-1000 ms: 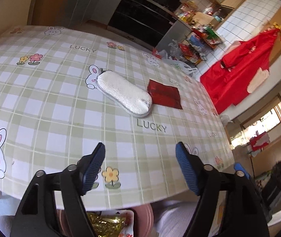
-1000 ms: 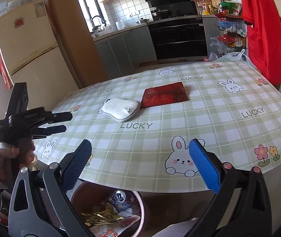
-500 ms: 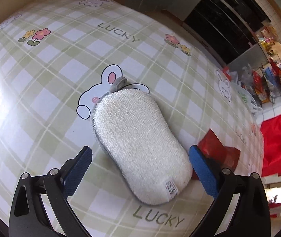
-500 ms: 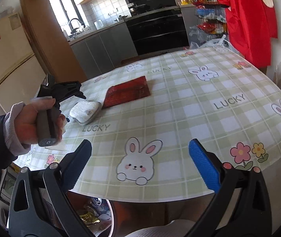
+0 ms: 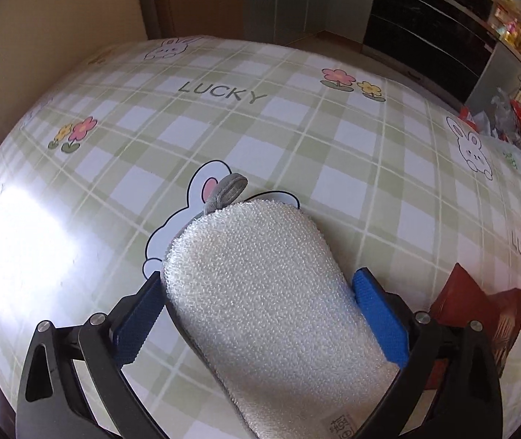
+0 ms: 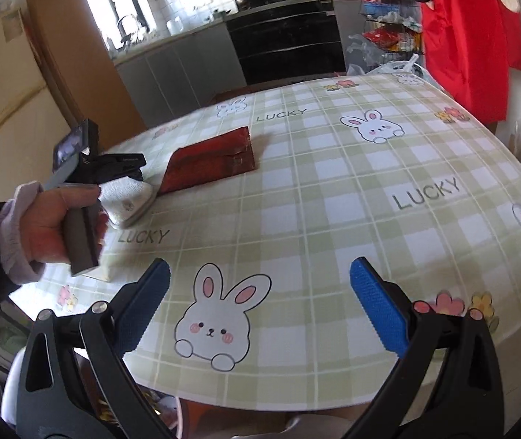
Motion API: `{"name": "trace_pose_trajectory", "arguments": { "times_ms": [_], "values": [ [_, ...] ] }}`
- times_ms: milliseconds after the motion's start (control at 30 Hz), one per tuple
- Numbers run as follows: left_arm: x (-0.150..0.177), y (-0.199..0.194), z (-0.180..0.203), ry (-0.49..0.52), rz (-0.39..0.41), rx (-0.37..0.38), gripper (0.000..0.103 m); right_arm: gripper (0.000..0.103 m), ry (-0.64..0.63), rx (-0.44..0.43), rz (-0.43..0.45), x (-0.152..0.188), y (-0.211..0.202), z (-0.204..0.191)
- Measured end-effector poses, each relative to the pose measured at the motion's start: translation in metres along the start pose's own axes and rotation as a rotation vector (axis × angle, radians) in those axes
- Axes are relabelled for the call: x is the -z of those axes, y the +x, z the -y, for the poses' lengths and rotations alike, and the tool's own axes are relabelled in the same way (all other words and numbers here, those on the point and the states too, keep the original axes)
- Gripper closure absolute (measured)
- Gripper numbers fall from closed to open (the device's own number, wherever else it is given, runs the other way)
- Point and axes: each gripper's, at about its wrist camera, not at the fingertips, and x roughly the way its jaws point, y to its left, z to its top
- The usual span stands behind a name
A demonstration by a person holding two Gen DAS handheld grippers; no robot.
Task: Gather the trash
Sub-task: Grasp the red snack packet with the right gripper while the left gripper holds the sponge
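Between wide-open left gripper pads: white sponge; right gripper open, empty.

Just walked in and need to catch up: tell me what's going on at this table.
A person is clearing a table with a hand-held gripper in each hand. The left gripper has its jaws wide open, straddling a white scrubbing pad lying on the checked cloth; it is not gripped yet. A red packet lies just beside the pad. The right gripper hovers open and empty over the table's near edge.
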Motion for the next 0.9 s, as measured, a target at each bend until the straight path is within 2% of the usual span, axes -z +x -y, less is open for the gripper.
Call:
{"name": "trace_pose_trajectory", "arguments": {
  "times_ms": [100,200,300,367,433,600,667,733,800,900],
  "values": [
    [0.001,-0.003,-0.003,0.102,-0.002,0.036,0.006,0.006,-0.073,0.015,-0.062,-0.019,0.016,-0.007],
    [0.002,-0.005,-0.022,0.152,-0.048,0.135,0.009,0.006,-0.170,-0.020,-0.087,-0.042,0.032,-0.019],
    [0.006,-0.007,-0.042,0.251,-0.054,0.207,0.011,0.006,-0.406,-0.045,-0.138,-0.067,0.060,-0.044],
    [0.011,-0.009,-0.052,0.356,-0.052,0.262,0.011,0.006,-0.560,-0.024,-0.216,-0.079,0.085,-0.060],
    [0.016,-0.014,-0.066,0.419,-0.059,0.327,0.013,0.006,-0.733,-0.002,-0.243,-0.089,0.110,-0.078],
    [0.023,-0.016,-0.092,0.542,-0.074,0.444,0.014,0.006,-0.964,-0.008,-0.323,-0.112,0.168,-0.117],
    [0.024,-0.016,-0.102,0.566,-0.075,0.471,0.015,0.006,-1.037,-0.007,-0.368,-0.116,0.191,-0.134],
    [0.025,-0.017,-0.113,0.572,-0.076,0.490,0.018,0.006,-1.036,-0.021,-0.430,-0.122,0.209,-0.146],
    [0.023,-0.017,-0.130,0.533,-0.084,0.528,0.018,0.006,-1.022,-0.049,-0.449,-0.127,0.220,-0.155],
    [0.021,-0.018,-0.151,0.480,-0.077,0.569,0.018,0.006,-1.053,-0.022,-0.500,-0.129,0.240,-0.165]
  ]
}}
